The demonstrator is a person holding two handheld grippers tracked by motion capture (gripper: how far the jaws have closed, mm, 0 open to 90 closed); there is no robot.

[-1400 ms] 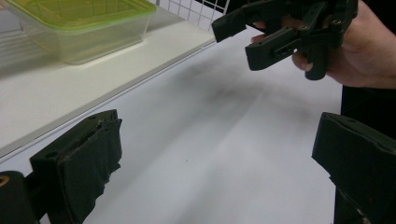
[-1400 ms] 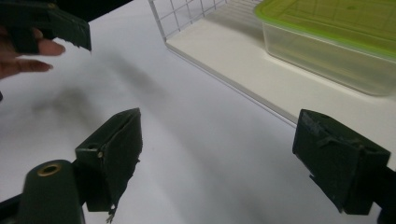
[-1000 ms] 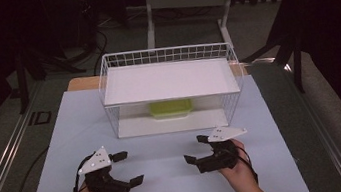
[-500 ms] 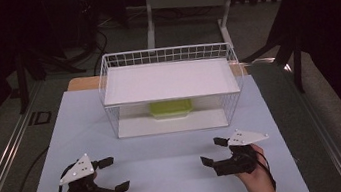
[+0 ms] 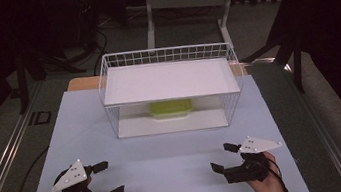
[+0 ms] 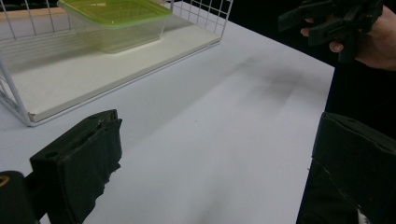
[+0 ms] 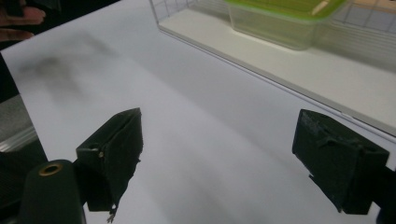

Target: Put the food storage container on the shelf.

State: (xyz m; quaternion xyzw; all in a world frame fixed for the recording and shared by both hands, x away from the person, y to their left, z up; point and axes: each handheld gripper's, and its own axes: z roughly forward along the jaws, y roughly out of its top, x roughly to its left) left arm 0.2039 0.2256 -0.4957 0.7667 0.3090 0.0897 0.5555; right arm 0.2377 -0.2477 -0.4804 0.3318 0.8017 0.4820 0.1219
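— One green-lidded box sits on the bottom board of the wire rack, under its shelf.
— And your grippers?
— Left gripper and right gripper are near you, well apart, jaws released, empty.

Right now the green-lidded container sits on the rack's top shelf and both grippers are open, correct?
Not quite. The green-lidded container sits on the rack's bottom shelf, under the top one, as the high view shows. Both the left gripper and the right gripper are open.
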